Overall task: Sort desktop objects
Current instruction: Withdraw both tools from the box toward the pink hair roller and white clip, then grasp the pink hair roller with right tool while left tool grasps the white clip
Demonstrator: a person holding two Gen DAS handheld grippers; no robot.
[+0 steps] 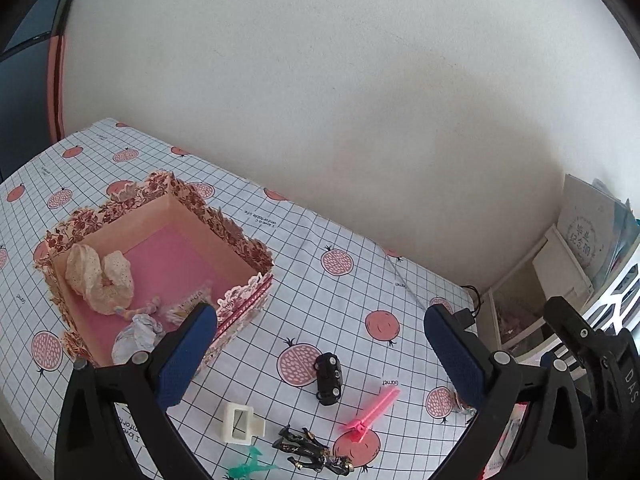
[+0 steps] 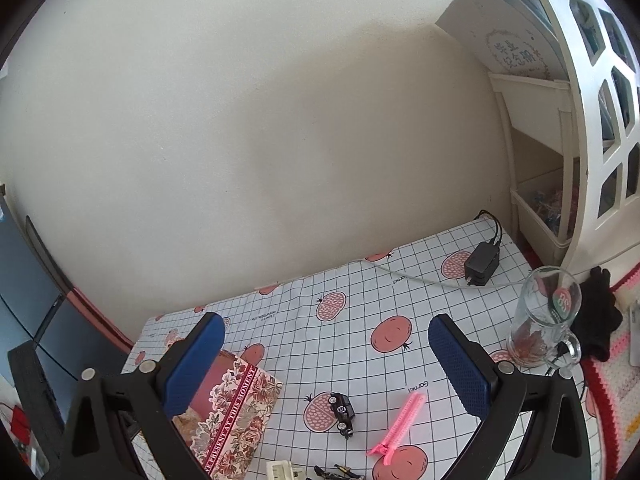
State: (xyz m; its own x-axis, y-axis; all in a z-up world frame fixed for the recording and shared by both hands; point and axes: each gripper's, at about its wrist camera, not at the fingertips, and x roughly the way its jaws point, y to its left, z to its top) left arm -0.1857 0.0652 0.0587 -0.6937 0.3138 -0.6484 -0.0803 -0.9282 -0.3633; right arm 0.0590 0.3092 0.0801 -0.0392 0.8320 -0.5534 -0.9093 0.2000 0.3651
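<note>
Pink hair clip (image 1: 372,410) lies diagonal, tip toward wall; both hand-held grippers (image 1: 320,356) (image 2: 326,364) spread, empty

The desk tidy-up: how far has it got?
Partly done. The box already holds a scrunchie and other small bits. Nothing is in hand; both grippers have open jaws. Left on the tablecloth: the toy car, pink clip, white piece and dark figure.

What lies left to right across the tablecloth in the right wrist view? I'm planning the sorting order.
Floral box → black toy car → pink hair clip → glass mug.
</note>
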